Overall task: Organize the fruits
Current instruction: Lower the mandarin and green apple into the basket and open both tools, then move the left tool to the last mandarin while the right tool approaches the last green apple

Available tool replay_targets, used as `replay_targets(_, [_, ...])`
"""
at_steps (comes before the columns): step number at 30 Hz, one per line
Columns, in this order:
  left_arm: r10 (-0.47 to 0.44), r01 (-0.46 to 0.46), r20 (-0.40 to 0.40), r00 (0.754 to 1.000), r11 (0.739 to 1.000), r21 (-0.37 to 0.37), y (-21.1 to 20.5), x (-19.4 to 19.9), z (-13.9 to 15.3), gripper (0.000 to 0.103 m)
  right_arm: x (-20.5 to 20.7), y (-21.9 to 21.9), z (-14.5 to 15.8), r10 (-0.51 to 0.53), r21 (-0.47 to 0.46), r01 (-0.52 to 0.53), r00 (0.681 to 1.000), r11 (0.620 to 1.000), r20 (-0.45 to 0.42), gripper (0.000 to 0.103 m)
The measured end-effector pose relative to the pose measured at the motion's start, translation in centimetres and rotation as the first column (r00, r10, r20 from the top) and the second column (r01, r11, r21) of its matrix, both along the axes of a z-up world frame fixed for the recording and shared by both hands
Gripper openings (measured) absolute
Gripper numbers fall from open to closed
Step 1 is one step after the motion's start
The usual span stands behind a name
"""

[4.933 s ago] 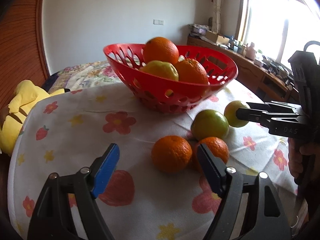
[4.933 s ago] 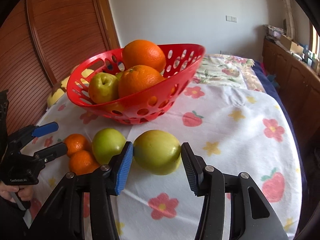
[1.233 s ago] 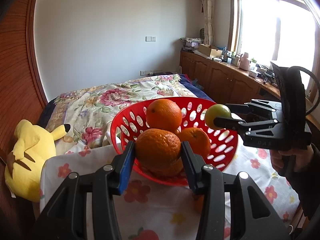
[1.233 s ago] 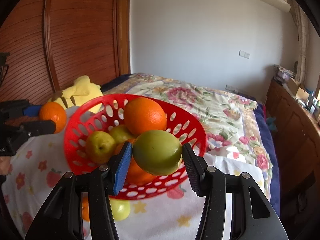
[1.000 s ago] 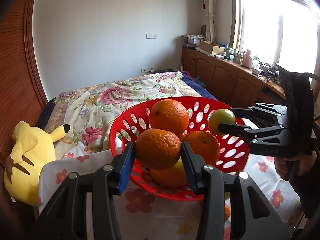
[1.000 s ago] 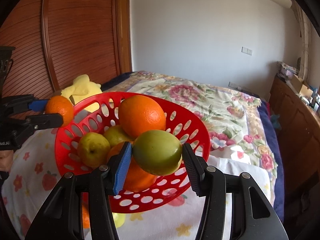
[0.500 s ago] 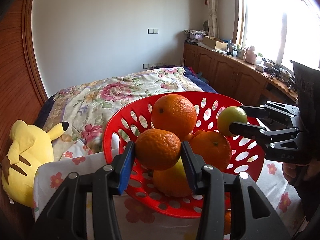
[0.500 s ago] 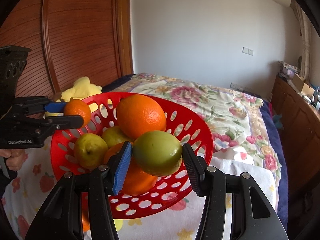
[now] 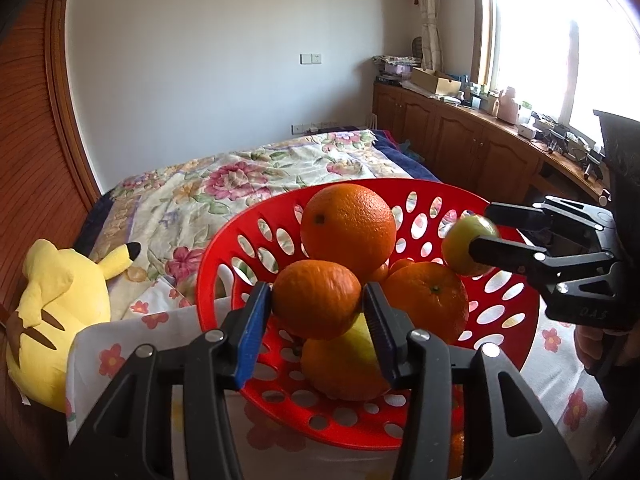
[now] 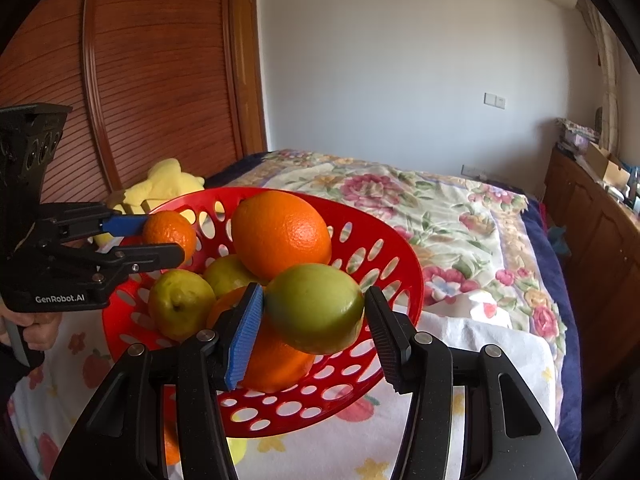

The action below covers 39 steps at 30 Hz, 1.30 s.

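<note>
Left wrist view: the left hand-held gripper clamps a small orange between its blue pads, poised over the near rim of a red perforated basket so the fruit can go down among those already gathered. From the right, the right hand-held gripper reaches in over the opposite rim with a green fruit pinched at its tips. Both tools hold their loads above the basket's opening, apparently so that each fruit clears the wall before release.

Inside, a large orange crowns the pile, resting on another orange and yellowish fruit below. The heap already rises above the rim, which likely explains the high carry: a new fruit has to be set onto a stable hollow or it may roll off.

Right wrist view: the green fruit fills the right hand-held gripper, with two yellow-green fruits visible in the basket and the left hand-held gripper bearing its small orange at the far rim. The basket stands on a table under a flower-printed cloth; a yellow plush toy lies beside it.
</note>
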<state>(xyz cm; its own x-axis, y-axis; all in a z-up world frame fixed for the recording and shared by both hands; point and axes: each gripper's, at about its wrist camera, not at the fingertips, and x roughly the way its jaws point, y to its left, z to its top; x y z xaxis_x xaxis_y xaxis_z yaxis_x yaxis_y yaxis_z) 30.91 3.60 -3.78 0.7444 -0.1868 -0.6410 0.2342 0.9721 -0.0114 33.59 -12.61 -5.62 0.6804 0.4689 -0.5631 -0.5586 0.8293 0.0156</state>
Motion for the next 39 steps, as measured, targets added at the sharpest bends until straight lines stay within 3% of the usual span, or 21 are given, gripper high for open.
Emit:
replay_targets(9, [-0.006, 0.007, 0.029, 1.0, 1.0, -0.012, -0.2, -2.6, 0.9, 0.052, -1.0, 0.0, 1.4, 0.004, 0.004, -0.004, 1.0, 1.0, 0.031, 0.054])
replay_targets(21, [-0.028, 0.029, 0.069, 0.997, 1.0, -0.002, -1.4, -8.6, 2.1, 0.055, -5.9, -1.1, 2.7, -0.008, 0.017, 0.008, 0.999, 1.0, 0.047, 0.054])
replay_targets(39, [0.005, -0.004, 0.041, 0.999, 1.0, -0.028, -2.3, -14.2, -0.1, 0.059, -12.3, -2.1, 1.8, -0.026, 0.037, 0.025, 0.999, 0.999, 0.034, 0.054])
